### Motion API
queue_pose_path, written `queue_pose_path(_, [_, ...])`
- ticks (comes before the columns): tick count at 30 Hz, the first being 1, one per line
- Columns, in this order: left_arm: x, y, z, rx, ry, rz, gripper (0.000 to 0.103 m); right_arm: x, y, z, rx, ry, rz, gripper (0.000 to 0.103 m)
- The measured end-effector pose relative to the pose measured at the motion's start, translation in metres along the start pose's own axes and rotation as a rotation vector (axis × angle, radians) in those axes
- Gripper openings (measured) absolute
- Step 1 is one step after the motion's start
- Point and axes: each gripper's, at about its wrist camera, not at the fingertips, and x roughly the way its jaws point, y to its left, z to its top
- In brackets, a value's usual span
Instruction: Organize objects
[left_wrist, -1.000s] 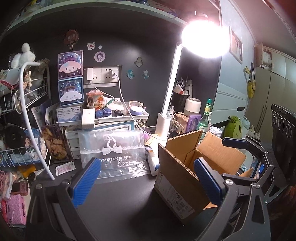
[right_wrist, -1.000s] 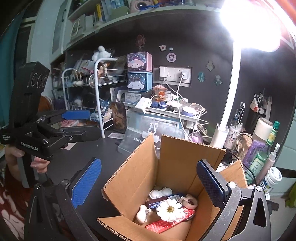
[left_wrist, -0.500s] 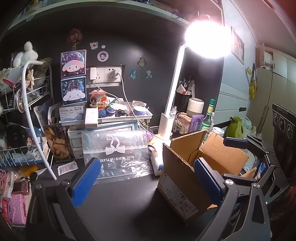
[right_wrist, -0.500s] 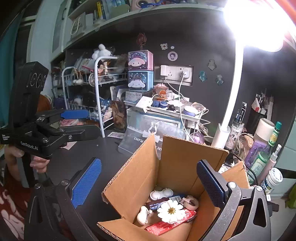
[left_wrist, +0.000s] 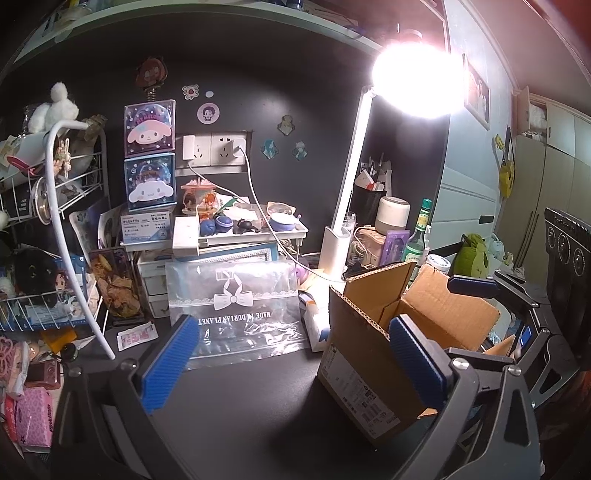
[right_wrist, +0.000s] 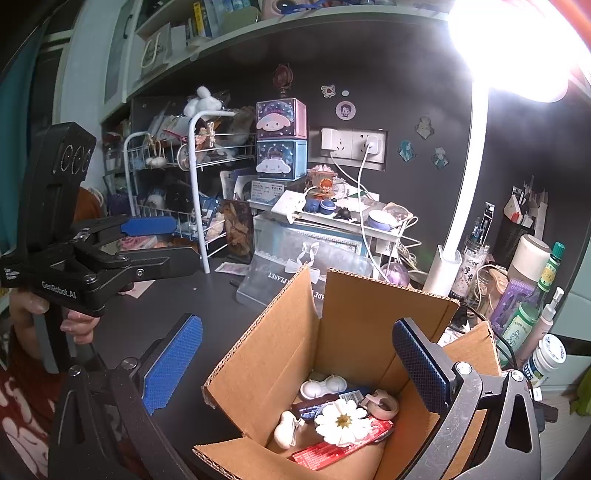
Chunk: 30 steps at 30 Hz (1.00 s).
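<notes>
Open cardboard box (right_wrist: 332, 354) stands on the dark tabletop (left_wrist: 240, 398), flaps up, toward the right side and close to the front edge. Inside, on the box floor: a white flower (right_wrist: 343, 422), a red packet (right_wrist: 332, 448) under it, a white two-cup case (right_wrist: 323, 386), a roll of tape (right_wrist: 382, 404) and a small cream-coloured figure (right_wrist: 286, 430). Right gripper (right_wrist: 295, 373) hangs above the box, jaws spread wide, nothing between the blue pads (right_wrist: 171, 363); one pad sits over the tabletop left of the box, the other over the box interior. Left gripper (left_wrist: 291, 363) is held over the bare middle of the tabletop, jaws likewise wide apart and empty; in its own view the box (left_wrist: 373, 347) lies to its right, partly behind the right-hand pad. Seen from the right wrist, the left gripper (right_wrist: 155, 240) is out to the left, well apart from the box, with the person's hand (right_wrist: 74, 321) on its handle. Behind the box, a clear plastic bag (left_wrist: 236, 306) with a white bow print leans against stacked drawers (left_wrist: 155, 284) at the back of the tabletop. A white tray (left_wrist: 240, 232) of small trinkets rests on top of the stack, with two cartoon boxes (left_wrist: 149, 158) stacked beside it. A white lamp (left_wrist: 343, 206) stands at the back right, its head glaring out detail near it. Bottles (right_wrist: 543, 295) and jars crowd the right edge. A white wire rack (left_wrist: 48, 221) fills the left side, and a pink camera (left_wrist: 42, 373) lies near the left front corner.
</notes>
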Motion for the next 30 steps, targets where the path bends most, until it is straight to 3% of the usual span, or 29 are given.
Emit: queue_pose_path(30, [0.0082,0.0006,-0.0011,-0.001,0.006,-0.006,0.103,0.0025,-0.0048,-0.0023,0.004,0.003,0.000,0.103])
